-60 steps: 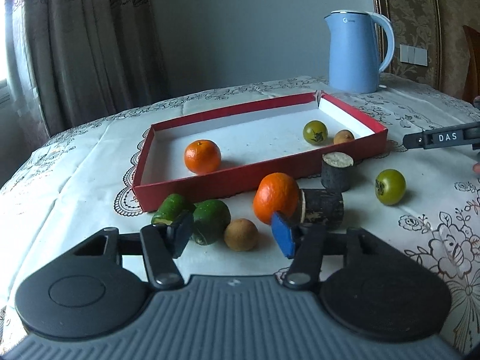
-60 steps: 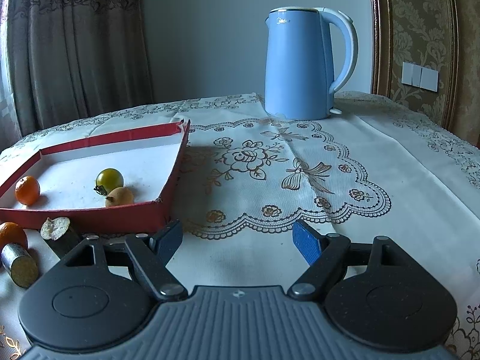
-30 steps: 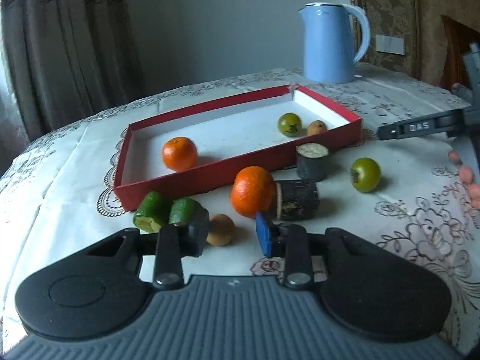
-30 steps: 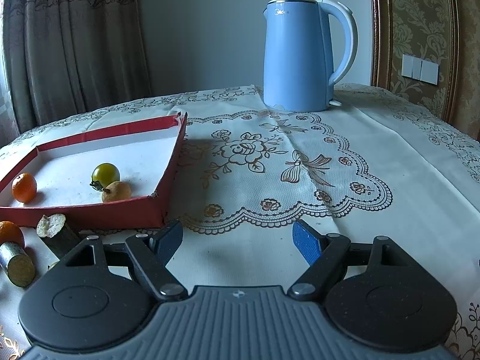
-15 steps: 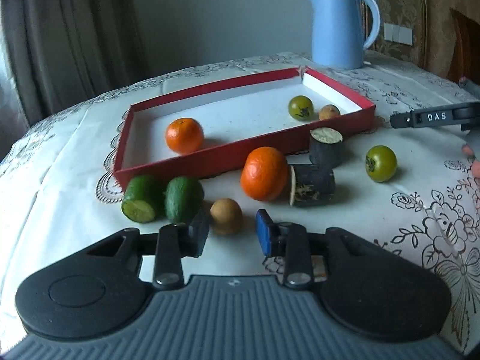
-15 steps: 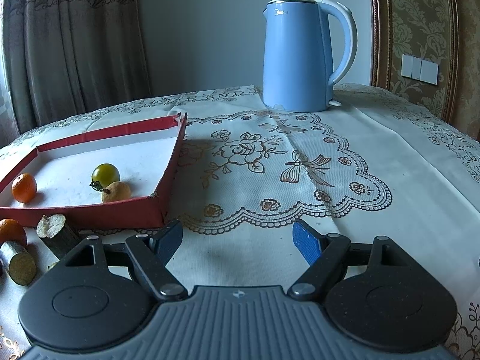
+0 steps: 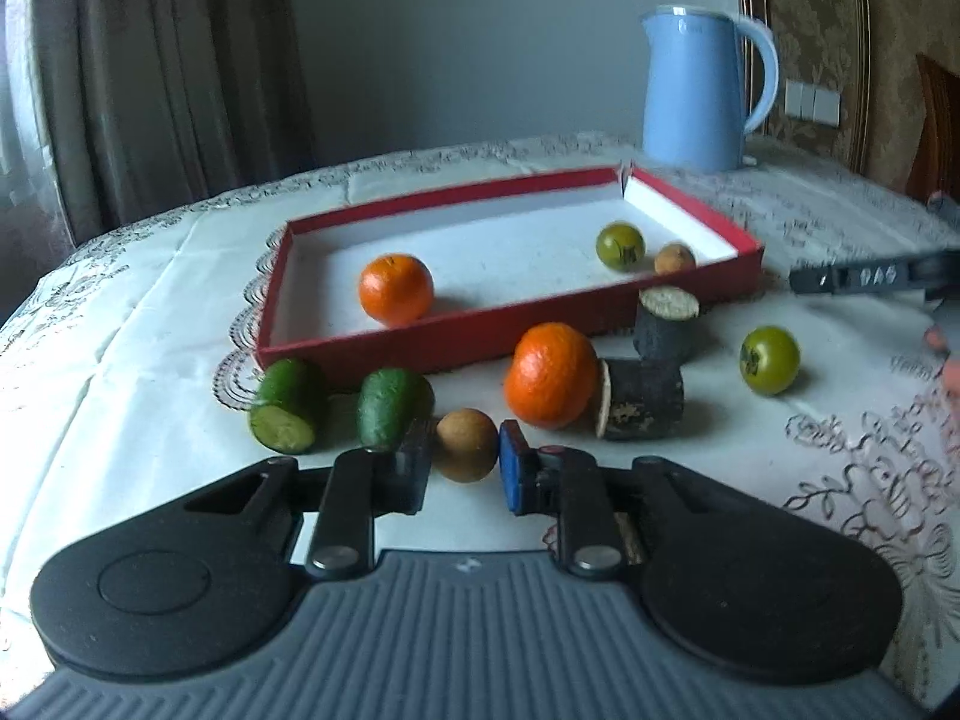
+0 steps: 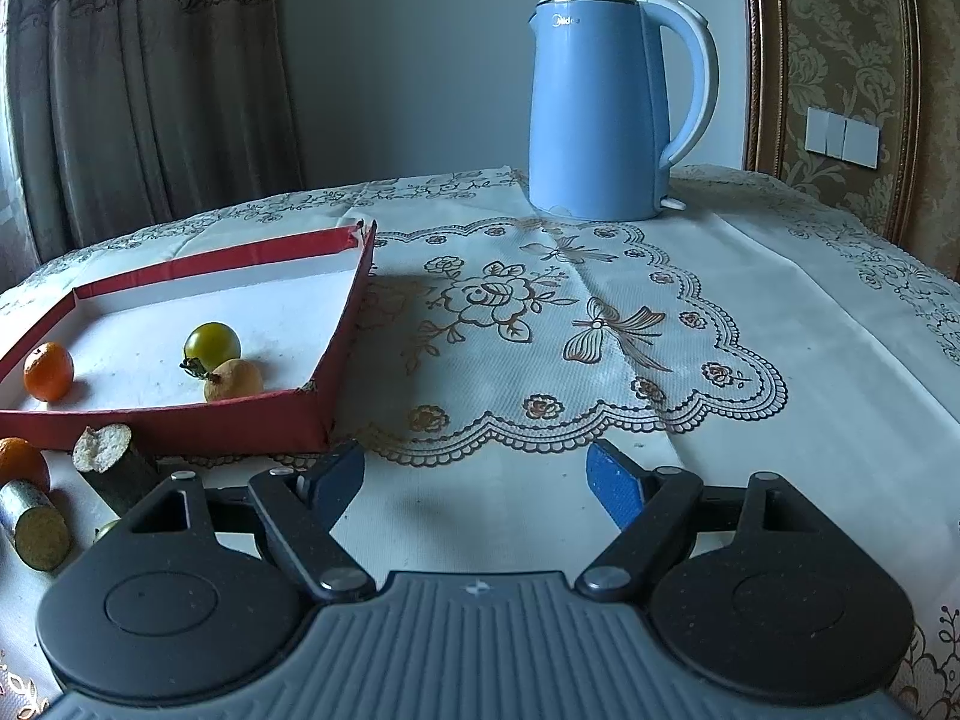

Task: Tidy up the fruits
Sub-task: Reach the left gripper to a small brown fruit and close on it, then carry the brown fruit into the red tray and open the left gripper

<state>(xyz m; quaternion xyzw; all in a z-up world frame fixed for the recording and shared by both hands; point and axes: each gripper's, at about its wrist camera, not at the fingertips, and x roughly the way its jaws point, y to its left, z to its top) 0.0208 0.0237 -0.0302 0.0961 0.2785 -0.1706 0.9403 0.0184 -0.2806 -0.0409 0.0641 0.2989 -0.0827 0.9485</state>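
Inside red tray (image 7: 690, 219): 1 orange (image 7: 396, 289), 1 green tomato (image 7: 620, 246), 1 brown fruit (image 7: 674, 258); rest on table; left tongs (image 7: 465, 467) clamped on small brown fruit (image 7: 467, 445); right tongs (image 8: 477, 483) apart, empty.

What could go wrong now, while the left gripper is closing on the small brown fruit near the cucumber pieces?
1. The brown fruit is round and the left gripper holds it only at the pad tips, so it may slip out.
2. A cucumber piece touches the left pad and may roll.
3. The orange is close and may be knocked.
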